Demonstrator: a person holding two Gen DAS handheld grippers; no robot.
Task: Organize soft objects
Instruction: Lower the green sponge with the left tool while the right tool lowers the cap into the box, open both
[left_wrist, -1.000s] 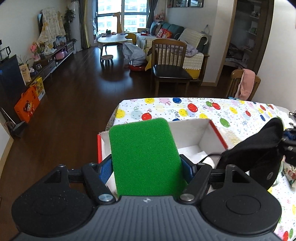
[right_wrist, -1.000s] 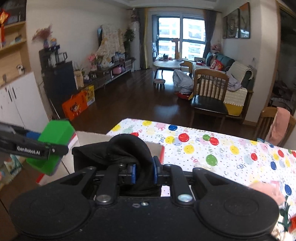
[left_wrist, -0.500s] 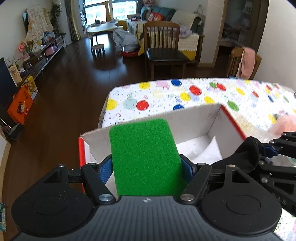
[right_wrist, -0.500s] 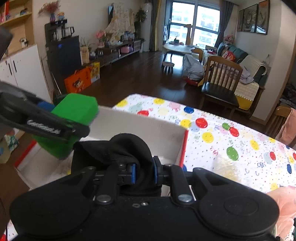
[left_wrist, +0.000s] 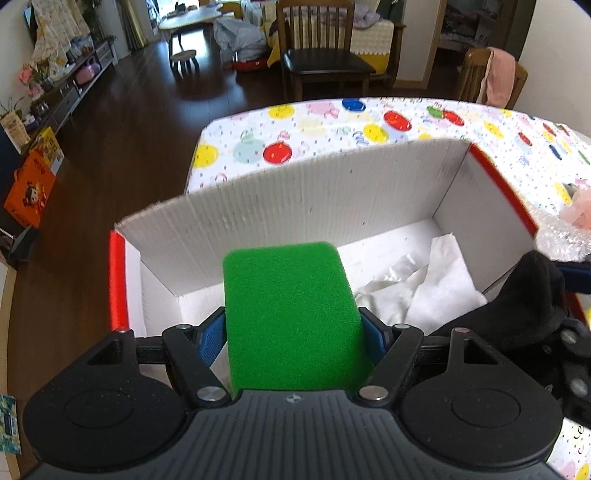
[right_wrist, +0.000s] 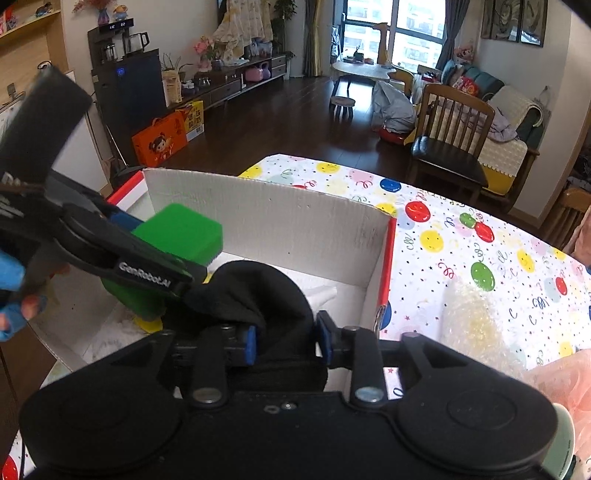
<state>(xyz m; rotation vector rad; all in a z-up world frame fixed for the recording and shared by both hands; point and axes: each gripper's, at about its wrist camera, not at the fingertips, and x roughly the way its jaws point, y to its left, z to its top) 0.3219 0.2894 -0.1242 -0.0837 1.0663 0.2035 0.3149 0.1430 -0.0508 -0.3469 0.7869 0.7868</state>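
Observation:
My left gripper (left_wrist: 291, 338) is shut on a green sponge (left_wrist: 291, 321), held over the near left part of an open white cardboard box (left_wrist: 295, 192) with red edges. In the right wrist view the sponge (right_wrist: 177, 236) hangs inside the box (right_wrist: 295, 221) in the left gripper (right_wrist: 147, 266). My right gripper (right_wrist: 286, 341) is over the box's near right side. Its jaws are opening, and a black cloth (right_wrist: 255, 291) sits loosely between them, bulging forward. The black cloth (left_wrist: 517, 306) also shows at the right of the left wrist view.
Crumpled white paper (left_wrist: 424, 284) lies on the box floor. The box stands on a table with a spotted cloth (right_wrist: 480, 258). Bubble wrap (right_wrist: 472, 317) and a pink fabric (right_wrist: 554, 380) lie to the right of the box. Beyond the table edge are dark floor and chairs.
Both grippers have come down over the box, the sponge now within its walls. The right gripper's pads, tight on the black cloth before, have spread apart.

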